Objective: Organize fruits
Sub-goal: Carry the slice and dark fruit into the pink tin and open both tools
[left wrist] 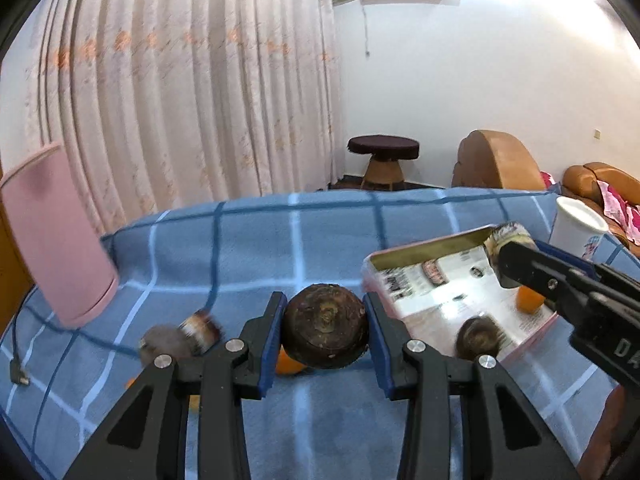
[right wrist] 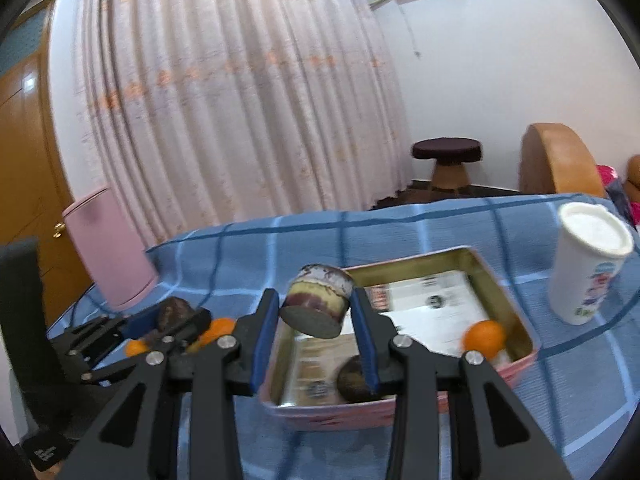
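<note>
Showing "DA" on right gripper [left wrist: 496, 250]

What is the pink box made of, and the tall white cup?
The pink box looks like thin metal, a tin: its inner walls shine dull gold and the rim is rolled. Printed paper lines its bottom. The white cup looks like matte paper or plastic with a printed picture; the blur leaves it open.

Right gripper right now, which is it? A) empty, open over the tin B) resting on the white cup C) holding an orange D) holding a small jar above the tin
D: the right gripper is shut on the small jar, held tilted above the tin.
</note>
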### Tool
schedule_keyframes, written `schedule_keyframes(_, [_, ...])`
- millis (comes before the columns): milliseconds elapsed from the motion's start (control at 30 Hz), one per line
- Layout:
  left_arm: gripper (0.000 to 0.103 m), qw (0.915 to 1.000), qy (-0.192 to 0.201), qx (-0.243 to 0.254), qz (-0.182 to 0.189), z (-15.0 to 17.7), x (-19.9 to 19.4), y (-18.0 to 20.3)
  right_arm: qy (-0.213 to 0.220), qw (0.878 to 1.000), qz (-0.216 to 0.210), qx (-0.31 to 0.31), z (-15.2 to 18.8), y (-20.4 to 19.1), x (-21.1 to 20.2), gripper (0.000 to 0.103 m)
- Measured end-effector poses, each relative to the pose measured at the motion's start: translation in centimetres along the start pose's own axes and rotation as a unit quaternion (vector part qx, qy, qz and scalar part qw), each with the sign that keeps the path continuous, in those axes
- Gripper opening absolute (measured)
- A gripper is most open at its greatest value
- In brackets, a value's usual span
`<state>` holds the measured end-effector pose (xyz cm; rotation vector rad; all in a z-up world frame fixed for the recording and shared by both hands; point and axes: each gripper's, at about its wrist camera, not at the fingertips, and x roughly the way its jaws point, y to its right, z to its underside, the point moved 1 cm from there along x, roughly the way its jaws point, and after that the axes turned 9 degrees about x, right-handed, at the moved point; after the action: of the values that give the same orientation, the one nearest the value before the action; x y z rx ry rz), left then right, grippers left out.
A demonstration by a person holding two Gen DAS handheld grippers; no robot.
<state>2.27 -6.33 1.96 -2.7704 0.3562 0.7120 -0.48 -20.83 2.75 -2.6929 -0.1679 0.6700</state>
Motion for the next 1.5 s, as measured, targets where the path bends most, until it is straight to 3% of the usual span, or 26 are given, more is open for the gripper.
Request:
schedule_keyframes(300, [0.041,0.9996,0.003,0.013,0.023,-2.5,2.2,4.6,0.006,0.998,0.060,0.029,-1.7,5.7,0.1,0.040])
schedule_keyframes(567, [0.041,0.9993,-0.021,0.017,0.027,-3.2,5.2,6.9,-0.012,0.995,0.099,0.027,-1.8,8.2,1.3,0.040])
schedule_keyframes(1167, [0.041,0.9984,-0.047,0.029,0.011,-2.1,7.0,7.7,-0.046,0.994,0.095,0.037,-1.1,8.8,3.0,0.040])
schedule_keyframes(1200, [0.041,0.9984,-0.047,0.029,0.011,-2.0,6.9,7.7,-0.040,0.994,0.093,0.039,-1.1,8.8,2.8,0.043])
schedule_keyframes(1300, [0.046,0.9982,-0.044,0.038,0.011,-2.0,6.6,8.0,-0.019,0.995,0.091,0.040,-1.4,8.7,2.0,0.065])
schedule_keyframes(1367, [0.061,0.9981,-0.036,0.049,0.001,-2.0,6.2,8.2,-0.003,0.995,0.092,0.040,-1.6,8.6,1.5,0.069])
schedule_keyframes(1433, [0.069,0.9983,-0.019,0.054,-0.010,-2.2,5.4,8.2,0.010,0.995,0.093,0.041,-1.8,8.5,1.1,0.076])
schedule_keyframes(1500, [0.070,0.9985,-0.007,0.052,-0.014,-2.4,4.8,7.9,0.020,0.994,0.097,0.047,-1.9,8.6,0.8,0.082])
